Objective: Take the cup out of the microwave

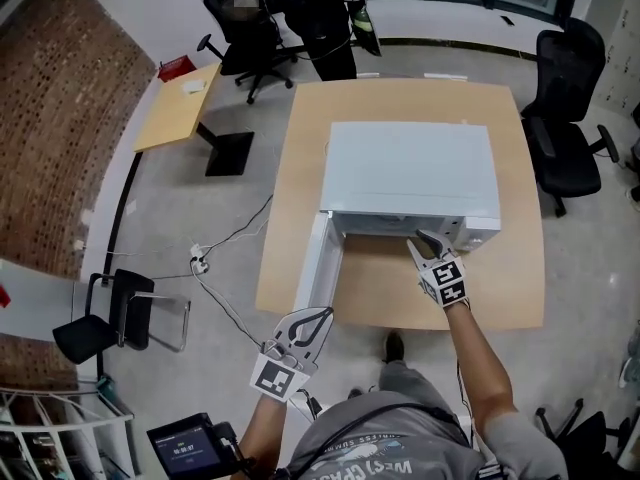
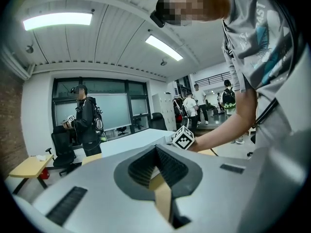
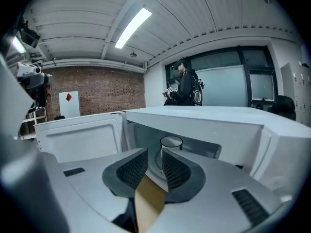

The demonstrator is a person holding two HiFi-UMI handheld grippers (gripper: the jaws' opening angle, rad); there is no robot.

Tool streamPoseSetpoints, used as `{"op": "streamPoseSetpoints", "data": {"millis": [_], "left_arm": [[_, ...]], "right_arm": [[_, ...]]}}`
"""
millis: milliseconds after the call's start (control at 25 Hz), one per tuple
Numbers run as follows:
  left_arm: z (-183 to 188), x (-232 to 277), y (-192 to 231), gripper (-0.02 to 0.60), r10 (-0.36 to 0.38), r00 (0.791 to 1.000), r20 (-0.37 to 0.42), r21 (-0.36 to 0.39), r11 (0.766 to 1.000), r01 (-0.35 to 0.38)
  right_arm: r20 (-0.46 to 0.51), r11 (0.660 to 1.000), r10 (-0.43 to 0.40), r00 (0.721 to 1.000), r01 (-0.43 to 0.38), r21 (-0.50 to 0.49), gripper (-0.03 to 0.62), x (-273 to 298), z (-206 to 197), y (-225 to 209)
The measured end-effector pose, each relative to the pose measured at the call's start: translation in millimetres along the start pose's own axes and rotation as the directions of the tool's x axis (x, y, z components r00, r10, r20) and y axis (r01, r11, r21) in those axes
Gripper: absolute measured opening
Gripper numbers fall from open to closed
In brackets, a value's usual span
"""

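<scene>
Facing cup inside open microwave.
With right claw slightly apart and empty at the cavity mouth, left claw closed, empty, near the swung-out door.

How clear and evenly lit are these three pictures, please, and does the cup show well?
Right gripper view: fisheye bend, dark corners; the cup is sharp though shaded inside the microwave. Head view: sharp, evenly lit, but the microwave's top hides the cup. Left gripper view: same bend, with glare from the ceiling lamp.
</scene>
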State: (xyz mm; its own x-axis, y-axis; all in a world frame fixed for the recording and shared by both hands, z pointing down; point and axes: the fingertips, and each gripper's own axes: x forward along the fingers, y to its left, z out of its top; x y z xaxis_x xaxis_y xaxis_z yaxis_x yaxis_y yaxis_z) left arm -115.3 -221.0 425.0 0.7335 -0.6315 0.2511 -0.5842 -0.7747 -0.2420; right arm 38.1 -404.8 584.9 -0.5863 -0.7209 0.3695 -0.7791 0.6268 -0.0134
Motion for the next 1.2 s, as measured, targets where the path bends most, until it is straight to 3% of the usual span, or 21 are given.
{"op": "streamPoseSetpoints", "data": {"millis": [120, 240, 360, 640, 760, 880, 1200], "left_arm": [[-3.9, 7.8, 6.9, 0.042, 0.033, 0.999, 0.017, -0.076, 0.997, -0.031], [-17.1, 14.1, 8.5, 0.042, 0.017, 0.999, -0.045, -0.047, 0.999, -0.019], [-23.7, 21.5, 10.7, 0.043, 0.026, 0.997, -0.072, -0.075, 0.997, -0.032], [-2.5, 25.4, 14.5, 0.043, 0.059, 0.993, -0.102, -0.249, 0.965, -0.083], [-12.0, 43.0, 20.2, 0.042, 0.04, 0.997, -0.061, -0.223, 0.973, -0.052], [-26.2, 43.5, 19.5, 0.042, 0.049, 0.998, -0.042, -0.197, 0.979, -0.056], [-17.2, 19.3, 20.4, 0.043, 0.046, 0.998, -0.045, -0.223, 0.973, -0.055]], "right_arm": [[-0.039, 1.0, -0.004, 0.999, 0.003, -0.008, 0.071, 27.1, -16.7, -12.1], [-0.063, 1.0, -0.023, 0.998, 0.023, -0.004, 0.071, 52.6, -30.1, -26.8], [-0.084, 0.999, -0.028, 0.996, 0.03, 0.015, 0.107, 73.0, -40.2, -40.4], [-0.126, 1.0, -0.016, 0.992, 0.017, 0.004, 0.109, 81.4, -27.4, -52.6], [-0.129, 0.999, -0.043, 0.991, 0.044, 0.0, 0.109, 97.2, -41.5, -68.1], [-0.117, 0.999, -0.046, 0.992, 0.046, -0.005, 0.109, 115.8, -56.9, -56.8], [-0.098, 0.998, -0.058, 0.993, 0.059, 0.006, 0.075, 115.1, -40.4, -40.1]]}}
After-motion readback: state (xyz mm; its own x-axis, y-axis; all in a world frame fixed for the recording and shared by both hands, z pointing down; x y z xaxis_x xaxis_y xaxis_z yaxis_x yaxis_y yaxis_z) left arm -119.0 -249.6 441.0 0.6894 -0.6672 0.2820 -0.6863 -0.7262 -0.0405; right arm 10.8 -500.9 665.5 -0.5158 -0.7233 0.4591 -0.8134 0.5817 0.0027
